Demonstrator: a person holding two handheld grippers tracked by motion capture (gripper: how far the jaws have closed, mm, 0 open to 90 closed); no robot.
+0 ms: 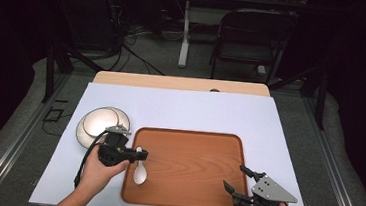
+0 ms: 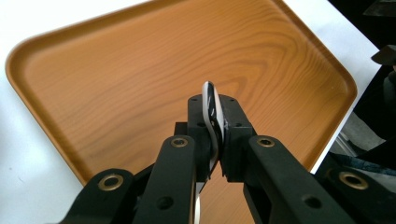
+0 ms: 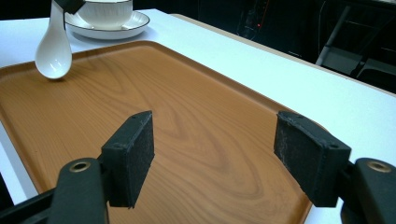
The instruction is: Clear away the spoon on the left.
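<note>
Dim room: grey floor [image 1: 14,118], black folding chair [image 1: 249,36], white table leg [image 1: 185,33], tangled floor cables [image 1: 136,36], black frame struts [image 1: 49,71].

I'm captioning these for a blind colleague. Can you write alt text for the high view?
The left gripper holds a white spoon over a wooden tray on a white table. The right gripper rests open at the tray's right corner; a bowl on a plate sits left.

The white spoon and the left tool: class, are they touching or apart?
Touching. In the left gripper view the left tool has its jaws shut on the white spoon's handle, pads pressed against both sides, above the wooden tray.
</note>
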